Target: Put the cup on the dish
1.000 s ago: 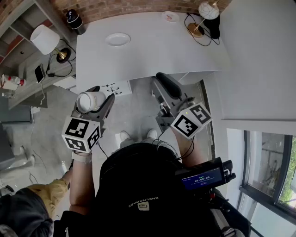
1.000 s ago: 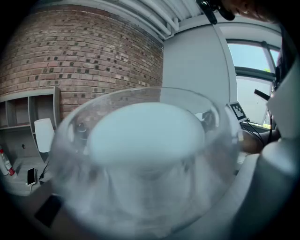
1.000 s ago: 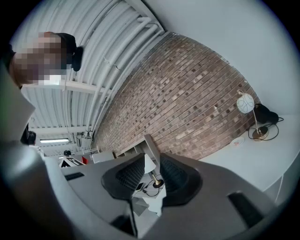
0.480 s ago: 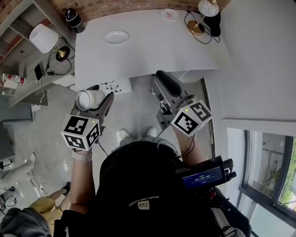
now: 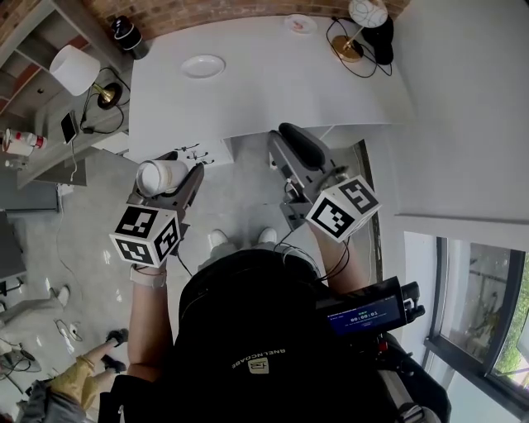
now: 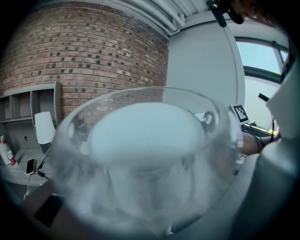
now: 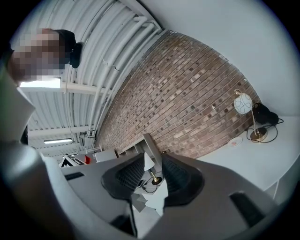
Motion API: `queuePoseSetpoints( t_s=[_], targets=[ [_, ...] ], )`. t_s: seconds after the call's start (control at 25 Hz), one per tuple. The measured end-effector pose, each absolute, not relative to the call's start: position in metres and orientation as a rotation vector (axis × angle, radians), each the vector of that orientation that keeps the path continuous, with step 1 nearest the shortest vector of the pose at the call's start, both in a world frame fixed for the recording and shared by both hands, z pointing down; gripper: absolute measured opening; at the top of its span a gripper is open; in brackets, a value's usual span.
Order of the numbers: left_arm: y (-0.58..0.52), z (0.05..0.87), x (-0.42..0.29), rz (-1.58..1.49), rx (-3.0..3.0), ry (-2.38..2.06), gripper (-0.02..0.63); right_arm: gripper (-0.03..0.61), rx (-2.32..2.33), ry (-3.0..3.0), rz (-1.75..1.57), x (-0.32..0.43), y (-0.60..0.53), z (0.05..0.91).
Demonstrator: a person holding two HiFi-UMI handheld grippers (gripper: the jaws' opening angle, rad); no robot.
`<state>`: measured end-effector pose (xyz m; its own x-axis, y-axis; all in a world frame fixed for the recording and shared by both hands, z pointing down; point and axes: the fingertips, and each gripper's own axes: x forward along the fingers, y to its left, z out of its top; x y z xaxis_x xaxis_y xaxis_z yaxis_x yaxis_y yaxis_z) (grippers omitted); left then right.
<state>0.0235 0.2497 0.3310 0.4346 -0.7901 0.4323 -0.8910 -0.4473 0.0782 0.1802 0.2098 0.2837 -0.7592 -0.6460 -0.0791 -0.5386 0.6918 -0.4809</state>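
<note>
Left gripper: clamped on the cup, so I can carry it over.
Cup: above the floor, short of the table, well apart from the dish.
Right gripper: empty, jaws narrowly apart, idle spare.

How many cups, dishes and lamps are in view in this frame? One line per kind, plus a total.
Cups: 1, the cup
Dishes: 2, a large dish and a small dish
Lamps: 2, a shelf lamp and a table lamp
Total: 5
</note>
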Motion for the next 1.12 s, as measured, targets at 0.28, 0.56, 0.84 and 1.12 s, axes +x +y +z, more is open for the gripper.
queuePoseSetpoints(
  t_s=[0.28,0.56,0.84,1.12],
  targets=[
    [0.249,0.337,0.044,0.528,2.348,-1.498,0.238,0.104,-0.926,2.672,-0.663,0.207,0.208,0.291],
    [0.246,0.342,0.037,0.576,2.326,-1.524,0.238,0.104,-0.941,2.668,-0.678,0.212,0.205,0.297],
    [0.219,0.349,0.018,0.549,2.325,-1.506,0.238,0.104,-0.978,2.669,-0.694,0.195,0.18,0.304],
    [0.158,0.359,-0.028,0.522,2.337,-1.451,0.238,0.104,-1.049,2.671,-0.7,0.152,0.124,0.308]
  ],
)
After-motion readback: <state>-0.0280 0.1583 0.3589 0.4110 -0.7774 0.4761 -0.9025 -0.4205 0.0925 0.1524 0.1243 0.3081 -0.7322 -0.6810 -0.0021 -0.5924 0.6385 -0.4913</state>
